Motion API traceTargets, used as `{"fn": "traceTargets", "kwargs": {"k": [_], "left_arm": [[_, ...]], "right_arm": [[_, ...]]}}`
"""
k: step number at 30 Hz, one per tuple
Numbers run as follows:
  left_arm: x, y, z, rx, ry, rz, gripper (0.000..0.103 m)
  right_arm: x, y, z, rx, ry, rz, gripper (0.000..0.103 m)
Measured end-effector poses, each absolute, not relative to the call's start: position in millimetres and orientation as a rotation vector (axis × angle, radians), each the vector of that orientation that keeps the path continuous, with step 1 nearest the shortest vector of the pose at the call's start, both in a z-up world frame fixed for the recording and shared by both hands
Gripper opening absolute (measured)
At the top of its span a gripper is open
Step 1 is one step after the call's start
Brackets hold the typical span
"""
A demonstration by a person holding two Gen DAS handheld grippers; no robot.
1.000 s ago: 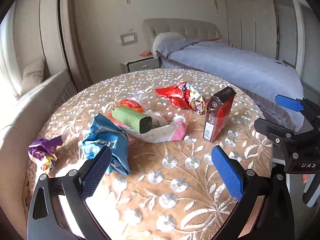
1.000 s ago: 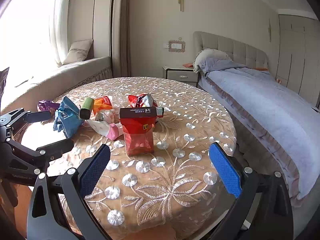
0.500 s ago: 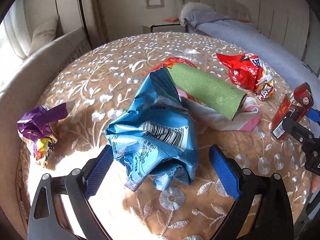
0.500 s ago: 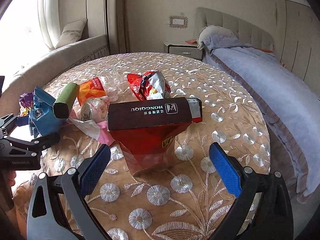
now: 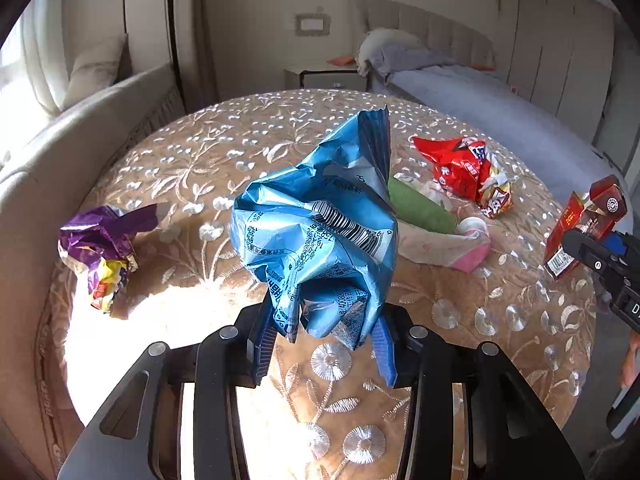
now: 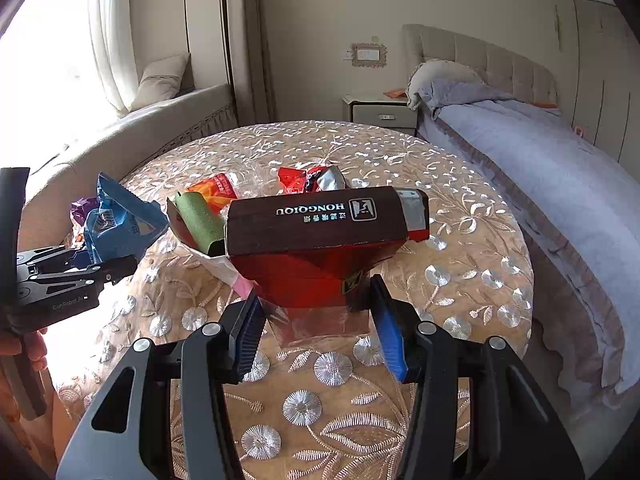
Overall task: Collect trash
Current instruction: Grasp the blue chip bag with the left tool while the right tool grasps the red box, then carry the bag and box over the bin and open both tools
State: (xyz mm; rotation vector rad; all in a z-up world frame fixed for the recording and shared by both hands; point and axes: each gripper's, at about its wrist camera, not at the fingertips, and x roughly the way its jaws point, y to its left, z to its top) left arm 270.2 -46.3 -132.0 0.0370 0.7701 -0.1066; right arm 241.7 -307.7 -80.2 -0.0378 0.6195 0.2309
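We have the blue snack bag (image 5: pixel 320 232) pinched by its crumpled lower end between the 2 fingers of the left gripper (image 5: pixel 326 340), the rest of it billowing up and forward of the fingertips, apparently clear of the table (image 5: pixel 192 168); the red carton (image 6: pixel 320 256) sits between the 2 fingers of the right gripper (image 6: pixel 320 326), which have closed onto its lower end, the dark flap tipped toward us above the pads; both grips look risky to us: the foil is slick and only a small fold is caught, so a quick swing could slide it free, and the carton is thin card that may buckle or pivot out if squeezed off-centre; beyond the left fingertips lie the green roll (image 5: pixel 420 210), the pink-and-white wrapper (image 5: pixel 460 246) and the red wrapper (image 5: pixel 464 172), with the purple wrapper (image 5: pixel 100 244) off to the left; these are light, and a trailing bag edge could drag them off the cloth.
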Motion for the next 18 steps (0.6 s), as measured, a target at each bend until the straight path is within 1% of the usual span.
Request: {"fn": "traceTargets", "kwargs": {"k": [9,18], "left_arm": [[213.0,-91.3,-93.7,0.111,0.666,-0.199,0.041],[189.4,-156.6,-90.5,0.179,0.635,-0.348,0.041]], "right_arm": [[201.8,-332.2,-63.5,-0.028,0.564,0.205,0.052],[161.5,-374.3,-49.2,-0.014,0.511,0.118,0.052]]}}
